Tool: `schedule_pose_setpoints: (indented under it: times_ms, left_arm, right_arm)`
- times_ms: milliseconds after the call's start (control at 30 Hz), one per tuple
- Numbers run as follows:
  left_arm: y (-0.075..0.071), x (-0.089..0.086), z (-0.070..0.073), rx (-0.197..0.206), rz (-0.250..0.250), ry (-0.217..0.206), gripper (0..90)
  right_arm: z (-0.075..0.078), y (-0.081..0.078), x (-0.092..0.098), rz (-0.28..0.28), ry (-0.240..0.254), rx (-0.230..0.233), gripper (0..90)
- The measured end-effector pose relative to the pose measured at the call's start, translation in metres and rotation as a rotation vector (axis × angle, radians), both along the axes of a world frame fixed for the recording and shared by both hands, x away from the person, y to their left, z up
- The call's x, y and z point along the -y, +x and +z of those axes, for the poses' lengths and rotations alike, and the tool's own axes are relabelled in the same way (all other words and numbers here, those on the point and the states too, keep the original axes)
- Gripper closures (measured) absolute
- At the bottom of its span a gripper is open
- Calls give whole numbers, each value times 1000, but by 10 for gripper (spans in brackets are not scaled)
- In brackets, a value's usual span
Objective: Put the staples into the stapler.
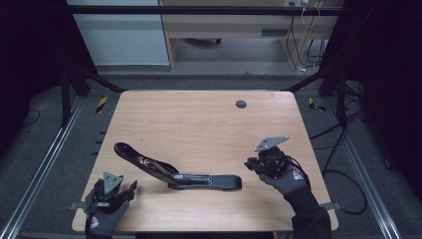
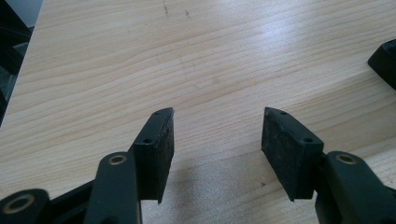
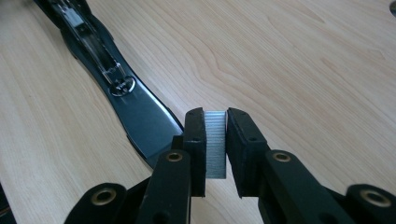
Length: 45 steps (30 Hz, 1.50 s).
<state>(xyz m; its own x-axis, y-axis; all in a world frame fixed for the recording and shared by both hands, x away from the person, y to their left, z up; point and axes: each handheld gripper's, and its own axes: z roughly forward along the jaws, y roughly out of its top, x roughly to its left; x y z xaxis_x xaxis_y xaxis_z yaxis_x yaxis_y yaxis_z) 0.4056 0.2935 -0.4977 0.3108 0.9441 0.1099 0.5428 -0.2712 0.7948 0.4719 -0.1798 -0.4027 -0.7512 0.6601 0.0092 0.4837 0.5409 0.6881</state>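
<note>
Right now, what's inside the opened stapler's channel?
The stapler lies opened flat on the table. Its channel shows a spring and metal pusher; whether staples sit inside is too dark to tell. A staple strip is clamped in the right gripper.

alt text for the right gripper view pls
The right gripper pinches a silver strip of staples upright between its two black jaws, above a light wooden table. Beyond it on the left lies an opened black stapler, its metal channel exposed.

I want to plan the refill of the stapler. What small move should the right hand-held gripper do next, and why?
Probably carry the silver strip of staples toward the open black stapler. The right hand-held gripper clamps the strip, and the stapler's metal magazine channel lies exposed, apparently ready for loading.
</note>
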Motion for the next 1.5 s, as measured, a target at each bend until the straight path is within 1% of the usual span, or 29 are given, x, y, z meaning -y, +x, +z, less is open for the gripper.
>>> schedule_pose_setpoints:
  times_ms: [133,167,200,267,500,600,700,1233,1433,1467,1500]
  left_arm:
    - [0,0,0,0,2,-4,435]
    - [0,0,0,0,2,-5,436]
    - [0,0,0,0,1,-2,435]
    - [0,0,0,-1,0,-1,436]
    - [0,0,0,-1,-2,-1,435]
    - [0,0,0,-1,-2,-1,436]
    - [0,0,0,-1,-2,-2,435]
    - [1,0,0,-4,-3,-1,435]
    - [2,1,0,-9,-5,-2,435]
    - [2,1,-1,-6,-4,-6,436]
    - [2,1,-1,-6,-6,-4,436]
  right_arm:
    - [6,2,-8,40,3,8,781]
    - [8,3,-10,50,12,12,781]
    - [10,4,-12,56,10,14,781]
    - [13,5,-16,74,27,19,781]
    - [18,9,-32,126,22,20,781]
    - [18,10,-38,149,29,19,780]
    - [18,12,-44,175,19,19,781]
    - [18,23,-66,241,23,1,781]
    - [15,25,-72,276,24,-4,781]
    - [14,25,-73,274,30,-5,781]
    - [14,26,-73,277,25,-6,781]
